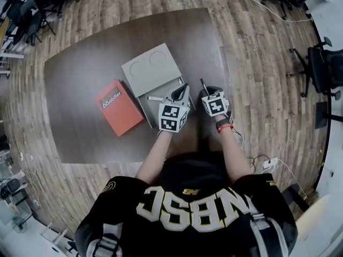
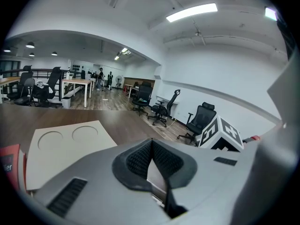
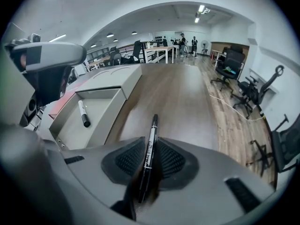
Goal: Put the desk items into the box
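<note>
- Head view: the grey box (image 1: pixel 153 68) is sitting open mid-table (image 1: pixel 80 84). A white marker (image 1: pixel 155 98) is lying inside it, and an orange notebook (image 1: pixel 119 107) is lying just left of it. The left gripper (image 1: pixel 184 87) and right gripper (image 1: pixel 207 90) are hovering by its near right corner.
- Left gripper view: the jaws are sitting closed with nothing between them.
- Right gripper view: the jaws are clamping a black pen (image 3: pixel 149 153) lengthwise, tip pointing out over the table right of the box.
</note>
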`<state>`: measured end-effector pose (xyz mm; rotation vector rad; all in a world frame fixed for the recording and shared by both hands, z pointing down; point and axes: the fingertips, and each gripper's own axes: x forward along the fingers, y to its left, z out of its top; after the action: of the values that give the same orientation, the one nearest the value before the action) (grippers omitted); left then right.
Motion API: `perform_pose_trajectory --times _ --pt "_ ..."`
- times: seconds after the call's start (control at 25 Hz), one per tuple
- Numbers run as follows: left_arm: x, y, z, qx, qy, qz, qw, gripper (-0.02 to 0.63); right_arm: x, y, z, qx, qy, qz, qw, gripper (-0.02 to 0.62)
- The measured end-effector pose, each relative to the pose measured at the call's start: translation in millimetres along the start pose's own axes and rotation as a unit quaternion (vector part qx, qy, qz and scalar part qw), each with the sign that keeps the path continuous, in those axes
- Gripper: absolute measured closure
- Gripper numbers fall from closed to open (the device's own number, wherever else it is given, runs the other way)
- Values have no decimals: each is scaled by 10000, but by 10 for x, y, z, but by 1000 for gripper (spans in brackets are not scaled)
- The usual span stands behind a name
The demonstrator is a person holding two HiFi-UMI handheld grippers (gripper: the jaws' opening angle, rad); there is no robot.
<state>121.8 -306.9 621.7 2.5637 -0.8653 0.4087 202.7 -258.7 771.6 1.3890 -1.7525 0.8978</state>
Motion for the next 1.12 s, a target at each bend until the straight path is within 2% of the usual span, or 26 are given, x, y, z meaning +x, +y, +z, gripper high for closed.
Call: perform_pose_trajectory --times 0.2,0.28,0.64,0.92,1.12 --pt "-54 33 2 1 -10 85 10000 591 -1 -18 12 -27 -18 -82 10000 516" --pt "-97 46 4 7 -18 127 9999 591 24 0 -13 -87 -6 -76 9999 546" --pt "-218 69 30 3 -85 248 9997 592 -180 34 104 -203 -173 -148 9995 548" --pt "-343 44 82 -56 -202 358 9991 591 -476 165 416 -230 -567 23 9981 548" --pt "-536 138 76 -142 -335 544 9979 591 -591 464 536 -303 -690 356 9965 548"
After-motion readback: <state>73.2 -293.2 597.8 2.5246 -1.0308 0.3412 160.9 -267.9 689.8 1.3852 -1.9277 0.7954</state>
